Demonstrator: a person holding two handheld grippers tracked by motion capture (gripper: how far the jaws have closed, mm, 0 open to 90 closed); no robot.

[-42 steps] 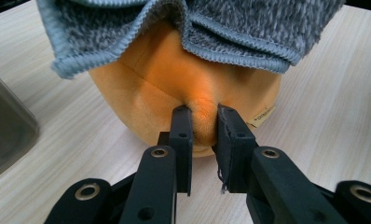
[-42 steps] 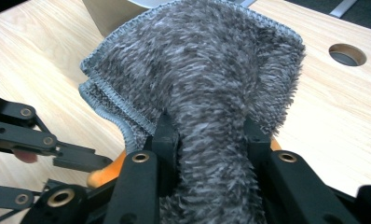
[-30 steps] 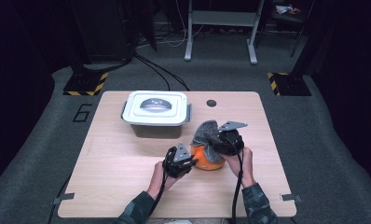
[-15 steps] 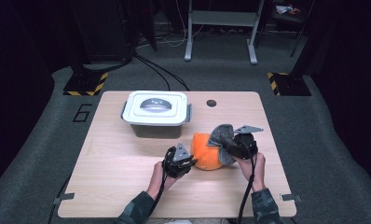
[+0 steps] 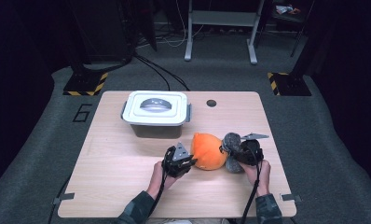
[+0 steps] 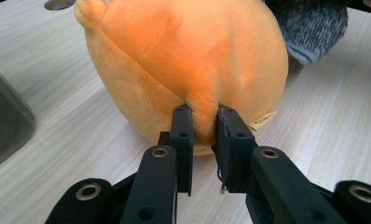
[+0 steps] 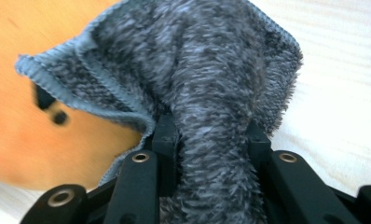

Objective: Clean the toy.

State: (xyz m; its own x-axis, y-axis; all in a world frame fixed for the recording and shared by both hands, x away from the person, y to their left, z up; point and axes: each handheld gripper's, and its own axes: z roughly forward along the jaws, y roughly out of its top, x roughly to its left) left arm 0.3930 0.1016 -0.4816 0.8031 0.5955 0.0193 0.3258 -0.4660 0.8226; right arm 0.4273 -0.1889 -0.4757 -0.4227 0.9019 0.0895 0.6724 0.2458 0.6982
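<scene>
An orange plush toy (image 5: 208, 150) lies on the wooden table (image 5: 109, 163), front of centre. My left gripper (image 5: 189, 162) is at its left side and is shut on a pinch of its fur (image 6: 203, 122); a small label (image 6: 263, 121) sticks out low on the toy. A grey fuzzy cloth (image 5: 230, 143) lies against the toy's right side. My right gripper (image 5: 234, 154) is shut on a fold of that cloth (image 7: 211, 116), which drapes over its jaws. The orange plush toy (image 7: 44, 70) sits blurred just behind the cloth.
A grey box with a white lid (image 5: 155, 113) stands at the back, left of centre; its dark wall (image 6: 4, 121) shows in the left gripper view. A small dark hole (image 5: 211, 102) marks the table's far edge. Floor and stands lie beyond.
My right gripper has moved right and down with the grey cloth, drawing it off the toy's top and exposing more orange. The left gripper has stayed put.
</scene>
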